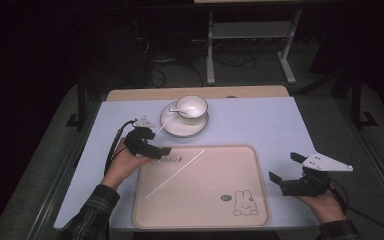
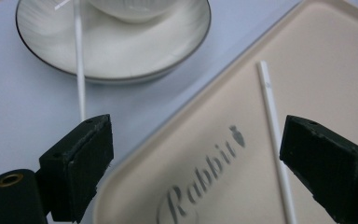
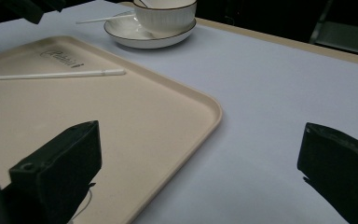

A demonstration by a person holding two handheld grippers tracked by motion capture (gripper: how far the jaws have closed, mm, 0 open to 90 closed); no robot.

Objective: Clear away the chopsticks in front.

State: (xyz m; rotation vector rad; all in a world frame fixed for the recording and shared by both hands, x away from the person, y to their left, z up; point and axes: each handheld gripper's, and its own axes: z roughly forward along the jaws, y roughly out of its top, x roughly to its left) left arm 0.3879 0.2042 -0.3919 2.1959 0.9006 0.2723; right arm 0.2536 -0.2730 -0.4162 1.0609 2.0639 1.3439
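**Over the tray's near-left corner: left gripper spread, stick released**

At the tray's [image 1: 230, 210] upper-left corner, the left gripper [image 1: 161, 150] hovers with its jaws spread wide; nothing lies between the pads and they touch nothing. No earlier frame accompanies this one. In the left gripper view the gripper [image 2: 193, 172] looks down on the printed word "Rabbit", one jaw over the blue table [image 1: 260, 125], the other over the tray.

The stick [image 1: 175, 174] is thin, straight and white. It lies flat on the tray, running diagonally from near the gripper's corner down toward the tray's middle. In the left gripper view the stick [image 2: 274, 135] passes just inside the right-hand jaw, apart from it.

A second white stick [image 2: 79, 65] rests with one end on the saucer [image 1: 172, 129] that carries the cup [image 1: 191, 106], beyond the tray.

The right gripper [image 1: 286, 170] is held at the tray's right edge, jaws likewise spread and empty.
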